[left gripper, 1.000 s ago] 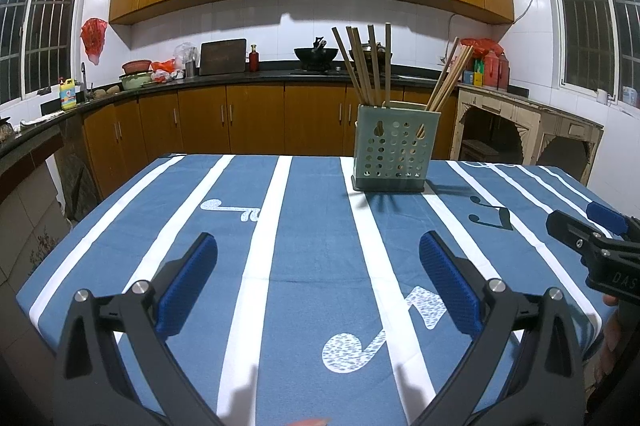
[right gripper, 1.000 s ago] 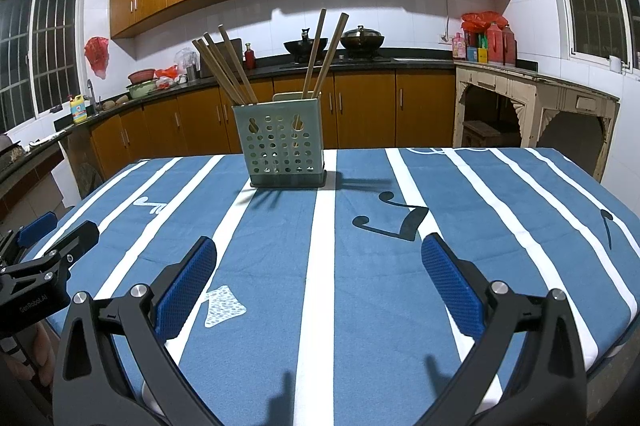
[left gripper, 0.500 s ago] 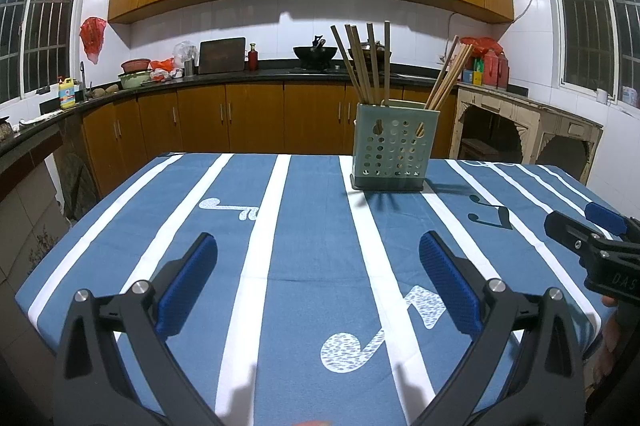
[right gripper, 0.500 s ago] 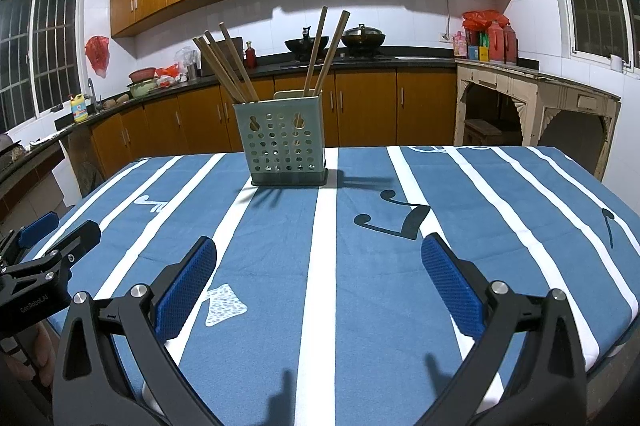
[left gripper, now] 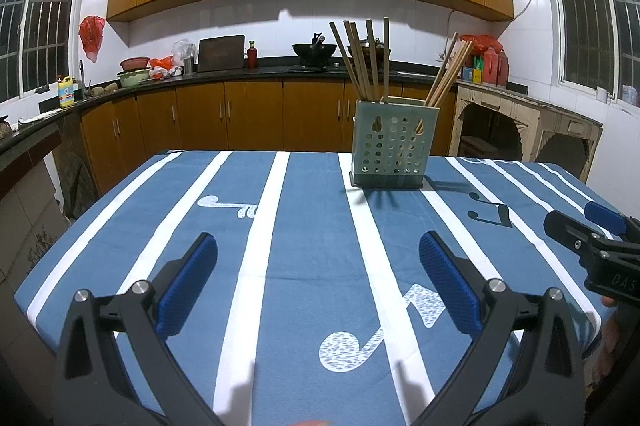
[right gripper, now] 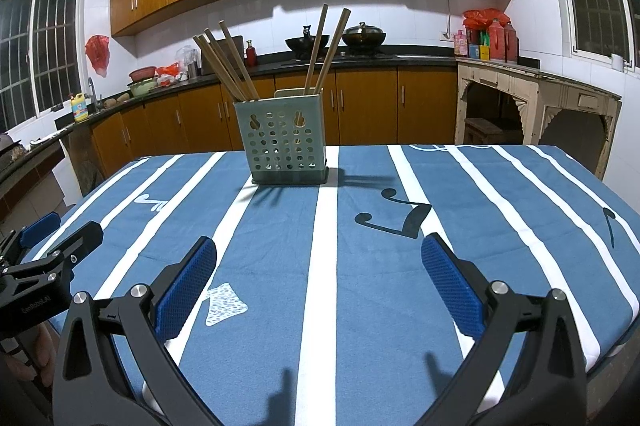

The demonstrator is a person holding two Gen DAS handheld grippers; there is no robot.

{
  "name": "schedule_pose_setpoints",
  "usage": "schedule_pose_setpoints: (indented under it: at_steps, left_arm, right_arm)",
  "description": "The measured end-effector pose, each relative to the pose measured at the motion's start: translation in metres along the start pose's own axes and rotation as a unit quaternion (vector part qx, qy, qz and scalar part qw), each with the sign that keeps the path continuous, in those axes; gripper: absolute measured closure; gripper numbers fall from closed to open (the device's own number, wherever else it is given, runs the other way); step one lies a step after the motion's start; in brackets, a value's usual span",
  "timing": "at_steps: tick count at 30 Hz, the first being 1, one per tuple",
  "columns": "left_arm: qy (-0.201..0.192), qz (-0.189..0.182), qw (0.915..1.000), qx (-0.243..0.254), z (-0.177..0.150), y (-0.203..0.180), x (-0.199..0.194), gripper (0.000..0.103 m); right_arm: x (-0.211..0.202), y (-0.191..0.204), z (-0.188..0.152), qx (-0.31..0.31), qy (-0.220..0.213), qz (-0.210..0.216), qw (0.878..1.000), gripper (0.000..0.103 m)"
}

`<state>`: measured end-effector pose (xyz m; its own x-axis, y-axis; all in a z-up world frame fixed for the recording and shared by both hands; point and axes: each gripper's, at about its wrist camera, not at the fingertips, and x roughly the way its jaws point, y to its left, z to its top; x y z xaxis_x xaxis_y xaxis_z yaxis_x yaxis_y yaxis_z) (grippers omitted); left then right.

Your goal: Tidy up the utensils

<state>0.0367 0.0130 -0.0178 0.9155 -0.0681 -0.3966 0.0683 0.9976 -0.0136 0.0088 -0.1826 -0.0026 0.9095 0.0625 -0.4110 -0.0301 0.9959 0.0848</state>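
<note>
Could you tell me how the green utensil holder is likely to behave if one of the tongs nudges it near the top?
The green utensil holder looks like thin perforated plastic, so probably light. It stands tall on a narrow base, with long chopsticks leaning above its rim, so it may tip. On the tablecloth it would likely slide poorly.

The only thing standing on the worktop [left gripper: 304, 226] is the perforated utensil holder [left gripper: 392, 146], set toward the far edge with chopsticks [left gripper: 362, 58] fanning up and outward from its top, so any approach from above meets their splayed tips. Between the holder and the near edge the striped cloth lies bare, giving open passage on both flanks of the holder and in front of it. The left tool [left gripper: 318, 266] and the right tool [right gripper: 320, 262] hover side by side over the near edge with wide-spread fingers, each near the other's outer side, well apart from the holder.
</note>
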Motion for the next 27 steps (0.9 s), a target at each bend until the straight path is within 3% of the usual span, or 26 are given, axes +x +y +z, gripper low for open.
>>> schedule_pose_setpoints:
  at_steps: [27]
  left_arm:
    - [-0.003, 0.006, 1.0000, 0.003, -0.0020, -0.0005, 0.0011, 0.004]
  right_arm:
    - [-0.0005, 0.0000, 0.0010, 0.001, 0.001, 0.000, 1.000, 0.002]
